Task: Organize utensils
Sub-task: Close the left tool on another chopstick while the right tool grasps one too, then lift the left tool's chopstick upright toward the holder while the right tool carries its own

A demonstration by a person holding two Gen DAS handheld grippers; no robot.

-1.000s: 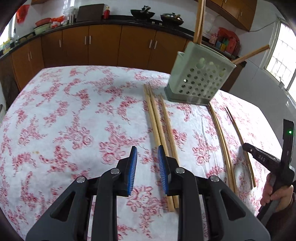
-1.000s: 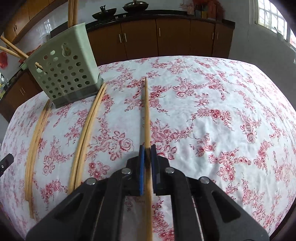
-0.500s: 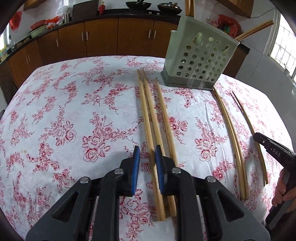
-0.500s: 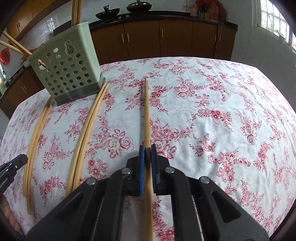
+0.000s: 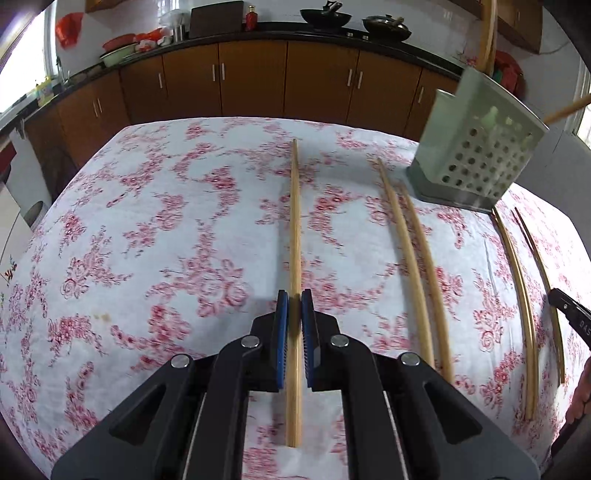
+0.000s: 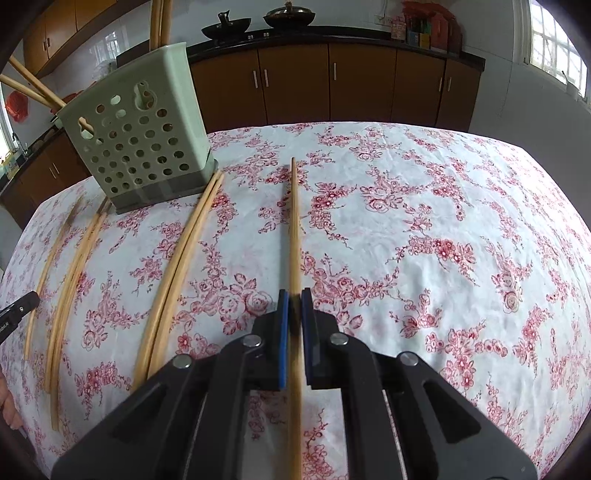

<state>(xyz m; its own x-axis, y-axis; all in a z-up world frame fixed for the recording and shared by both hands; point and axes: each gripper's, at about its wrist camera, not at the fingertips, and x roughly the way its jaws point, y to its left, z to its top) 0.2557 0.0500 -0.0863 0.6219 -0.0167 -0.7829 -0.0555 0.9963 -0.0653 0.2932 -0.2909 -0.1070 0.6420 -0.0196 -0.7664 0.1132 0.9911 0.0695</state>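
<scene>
Left tool (image 5: 294,295) is clenched on one long bamboo chopstick (image 5: 294,229); the stick runs betw. the blue pads (image 5: 282,332) toward 12 o'clock, its far tip over the floral cloth, its near end poking back under the tool. Right tool (image 6: 294,293) is likewise clamped on a second chopstick (image 6: 294,229), also pointing to 12, w/ a thin shadow on the cloth just at its 9 o'clock side.

Left view: two loose chopsticks (image 5: 413,266) lie side by side at approx. 2 o'clock from the tool, and another pair (image 5: 517,280) further out at 3, beside the dark tip of the right tool. The pale green perforated utensil holder (image 5: 480,155) stands at 1–2 o'clock w/ sticks rising from it.

Right view only: the holder (image 6: 147,147) sits at 10–11 o'clock, a chopstick pair (image 6: 177,266) touching its base corner, more sticks (image 6: 66,273) at 9, near the left tool's tip.

Tabletop (image 6: 443,229) wears a white cloth w/ red roses. Behind: brown kitchen cabinets (image 5: 251,81), dark counter, two woks (image 5: 325,16), window at right view's 2 o'clock.
</scene>
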